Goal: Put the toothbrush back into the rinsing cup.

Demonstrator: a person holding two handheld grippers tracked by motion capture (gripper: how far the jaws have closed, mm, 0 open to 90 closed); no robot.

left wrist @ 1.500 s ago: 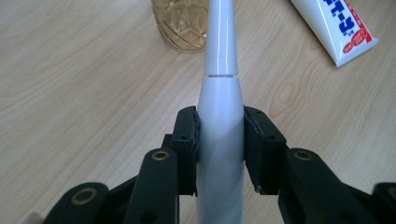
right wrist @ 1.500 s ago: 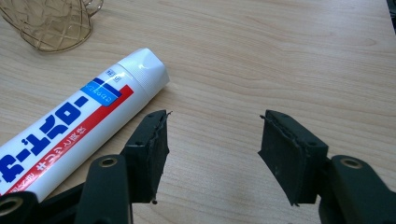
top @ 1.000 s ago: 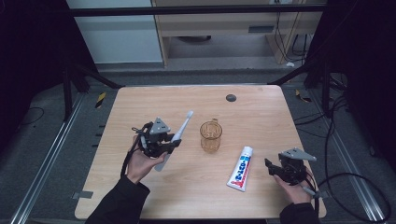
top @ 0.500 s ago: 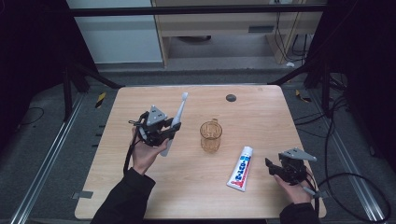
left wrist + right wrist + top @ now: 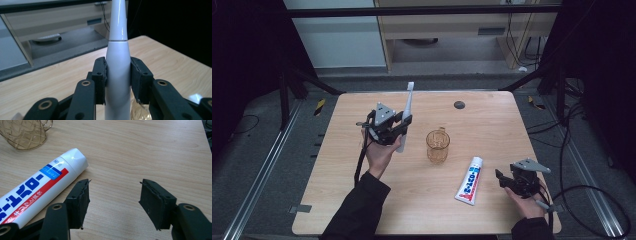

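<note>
Left of centre in the high view, the left gripper (image 5: 398, 131) is clamped on the thick handle of a white electric toothbrush (image 5: 406, 114), which stands nearly upright with its slim head toward the top of the frame, lifted off the light wooden table (image 5: 492, 125). In the left gripper view the black pads (image 5: 101, 80) press on both sides of that handle. At the lower right the right gripper (image 5: 502, 179) rests with its jaws spread and empty, just beside a white toothpaste tube with red and blue print (image 5: 469, 180) lying flat below and right of a clear amber glass mug (image 5: 437, 146).

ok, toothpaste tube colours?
White toothpaste tube with a red stripe, blue label patch and white cap; clearest in the right gripper view.
</note>
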